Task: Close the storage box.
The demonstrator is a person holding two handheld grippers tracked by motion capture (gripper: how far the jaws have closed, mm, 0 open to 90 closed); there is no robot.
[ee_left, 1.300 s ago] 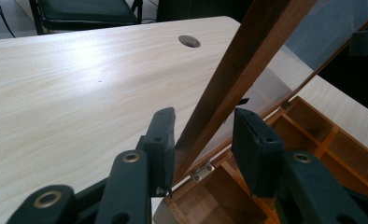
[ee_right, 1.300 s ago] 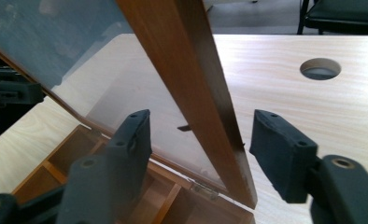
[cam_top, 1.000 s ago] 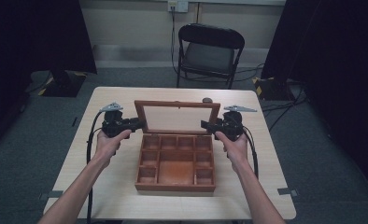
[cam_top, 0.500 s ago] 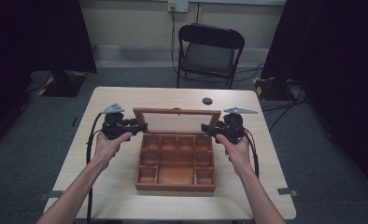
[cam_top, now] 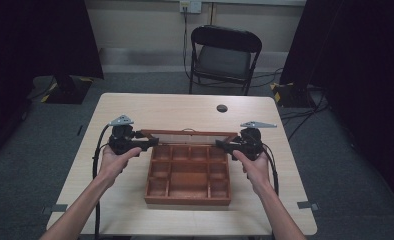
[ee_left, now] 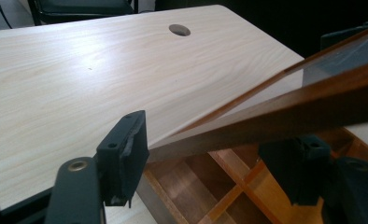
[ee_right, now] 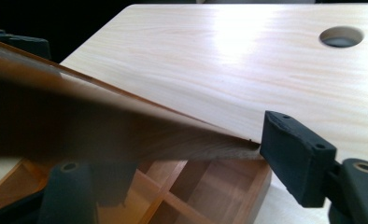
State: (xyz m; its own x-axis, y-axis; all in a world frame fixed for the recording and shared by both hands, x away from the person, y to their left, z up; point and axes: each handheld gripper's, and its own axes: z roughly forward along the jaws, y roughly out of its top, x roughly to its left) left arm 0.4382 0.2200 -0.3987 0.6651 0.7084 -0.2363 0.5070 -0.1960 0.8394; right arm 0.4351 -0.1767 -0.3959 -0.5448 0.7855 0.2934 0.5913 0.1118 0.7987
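A brown wooden box [cam_top: 187, 200] with several compartments sits in the middle of the table. Its glass-paned lid [cam_top: 187, 133] leans low over the back row, seen almost edge-on. My left gripper [cam_top: 152, 142] is at the lid's left corner and my right gripper [cam_top: 220, 145] at its right corner. In the left gripper view the lid's rail [ee_left: 289, 112] passes between the spread jaws of the left gripper [ee_left: 212, 161]. In the right gripper view the blurred lid [ee_right: 102, 135] lies between the jaws of the right gripper [ee_right: 187, 172]. Both pairs of jaws have just been opening and neither clamps the rail.
A round cable hole [cam_top: 222, 108] sits in the light wooden table [cam_top: 135, 110] behind the box. A black folding chair [cam_top: 225, 55] stands beyond the far edge. Dark curtains hang at both sides.
The lid has tipped down from upright to a low tilt over the box. Both hands have stayed at the lid's corners.
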